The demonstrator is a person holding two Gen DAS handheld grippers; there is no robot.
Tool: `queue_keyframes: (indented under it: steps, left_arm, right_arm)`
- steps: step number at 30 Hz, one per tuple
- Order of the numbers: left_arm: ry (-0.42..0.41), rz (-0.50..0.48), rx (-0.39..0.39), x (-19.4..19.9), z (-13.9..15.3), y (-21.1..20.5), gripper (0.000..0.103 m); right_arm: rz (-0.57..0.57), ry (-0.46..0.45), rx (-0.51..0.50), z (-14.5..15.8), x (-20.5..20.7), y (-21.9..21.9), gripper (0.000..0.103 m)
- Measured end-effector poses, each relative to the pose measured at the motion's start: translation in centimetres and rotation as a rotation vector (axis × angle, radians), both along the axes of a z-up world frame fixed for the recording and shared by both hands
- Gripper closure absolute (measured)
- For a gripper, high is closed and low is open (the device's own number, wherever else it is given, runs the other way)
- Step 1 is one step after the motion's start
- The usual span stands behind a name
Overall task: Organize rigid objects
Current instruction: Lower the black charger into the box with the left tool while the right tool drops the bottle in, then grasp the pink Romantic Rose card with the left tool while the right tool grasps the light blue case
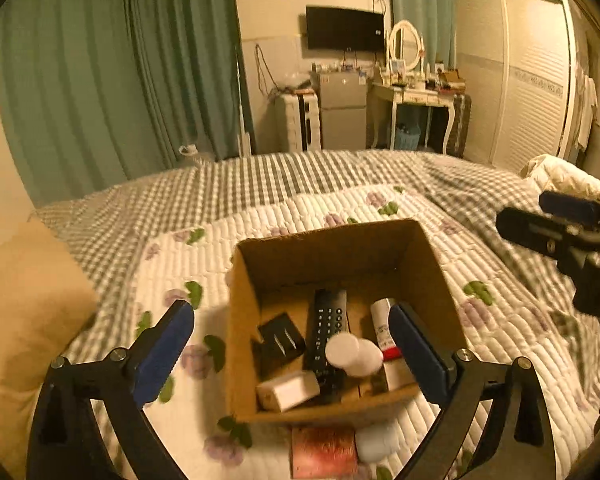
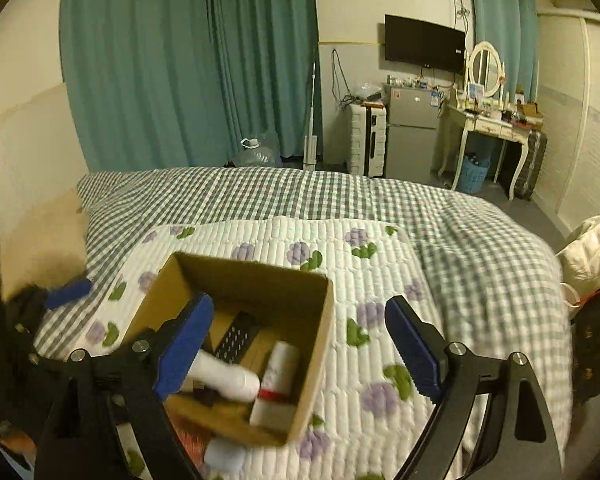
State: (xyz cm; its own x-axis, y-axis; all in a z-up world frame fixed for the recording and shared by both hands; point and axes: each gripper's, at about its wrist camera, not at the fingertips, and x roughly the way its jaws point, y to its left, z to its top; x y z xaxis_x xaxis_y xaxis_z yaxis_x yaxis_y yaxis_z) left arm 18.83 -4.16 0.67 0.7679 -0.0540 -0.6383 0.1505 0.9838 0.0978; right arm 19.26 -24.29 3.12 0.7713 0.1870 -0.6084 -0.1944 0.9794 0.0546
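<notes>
- A grey-and-white checked bedspread (image 2: 260,196) covers the bed, and a white quilted mat (image 2: 364,360) with purple flowers lies on it.
- Teal curtains (image 2: 188,64) hang behind the bed.
- A black television (image 2: 424,44) is mounted on the wall.
- A small grey fridge (image 2: 412,132) stands beside a white suitcase (image 2: 364,140).
- A white dressing table (image 2: 488,128) carries an oval mirror (image 2: 486,66); a blue basket (image 2: 474,174) sits beneath it.
- A clear water jug (image 2: 256,154) stands on the floor by the curtains.

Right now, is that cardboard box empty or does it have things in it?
Not empty. The cardboard box holds a black remote, white bottles and a small white carton.
</notes>
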Motion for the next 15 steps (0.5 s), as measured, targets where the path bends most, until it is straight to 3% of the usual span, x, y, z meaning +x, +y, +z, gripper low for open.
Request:
queue_keyframes:
  steps: [4, 7, 12, 15]
  left_arm:
    - [-0.041, 0.018, 0.009, -4.0, 1.2, 0.3, 0.000]
    - [-0.028, 0.030, -0.001, -5.7, 0.6, 0.7, 0.000]
    - [0.048, 0.044, -0.076, -6.7, -2.6, 2.0, 0.000]
    - [0.071, 0.091, -0.082, -6.4, -5.3, 2.9, 0.000]
  right_arm:
    - [0.008, 0.032, -0.015, 0.2, -3.8, 0.0, 0.015]
    - [0.018, 0.048, -0.026, -0.5, -6.5, 0.4, 0.015]
    - [0.093, 0.077, -0.044, -3.3, -8.1, 2.0, 0.015]
    - [0.098, 0.113, -0.035, -6.0, -7.4, 2.6, 0.015]
